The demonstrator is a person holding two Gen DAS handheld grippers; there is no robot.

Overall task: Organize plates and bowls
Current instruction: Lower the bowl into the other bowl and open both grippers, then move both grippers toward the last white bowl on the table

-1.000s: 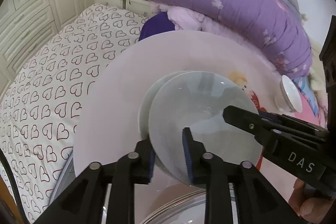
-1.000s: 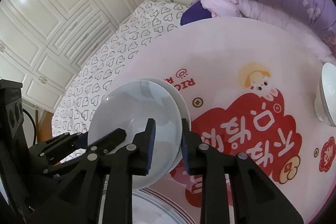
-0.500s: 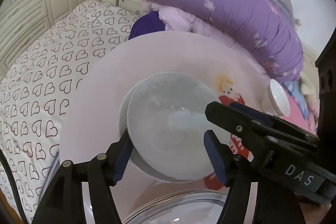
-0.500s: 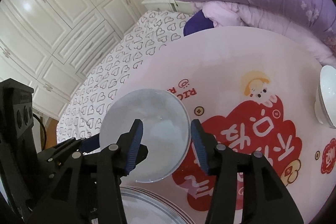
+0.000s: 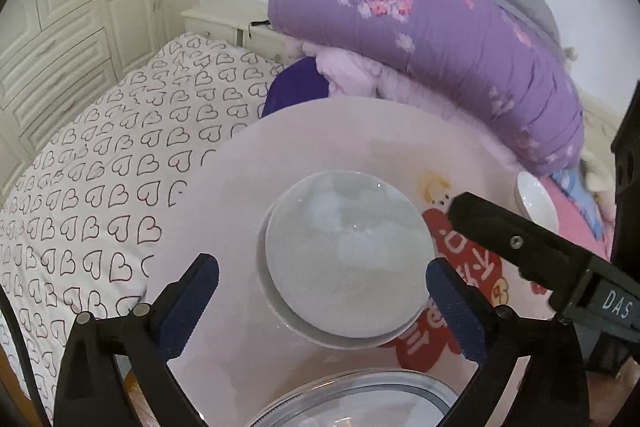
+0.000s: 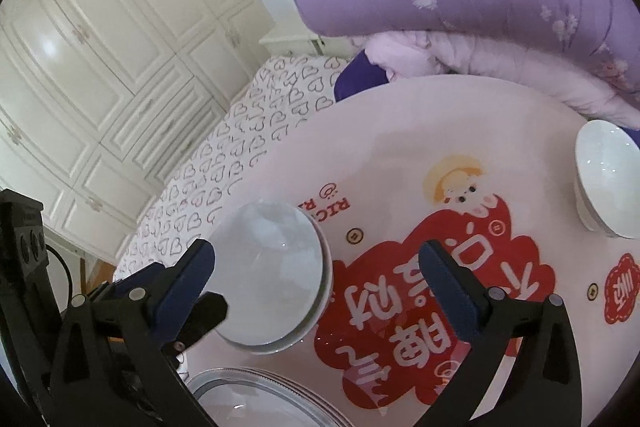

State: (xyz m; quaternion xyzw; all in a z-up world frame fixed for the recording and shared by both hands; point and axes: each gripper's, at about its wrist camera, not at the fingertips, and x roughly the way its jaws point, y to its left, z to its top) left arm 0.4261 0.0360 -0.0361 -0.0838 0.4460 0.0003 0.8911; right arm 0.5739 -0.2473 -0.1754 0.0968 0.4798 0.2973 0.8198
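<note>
So two small plates were seen stacked near the left edge of the round table, nothing gripping them. The left gripper was spread wide around the stack, the right gripper spread wide too, empty. Left to sort, probably: the white bowl at the far right, well apart, and a glass-rimmed dish at the near edge.
</note>
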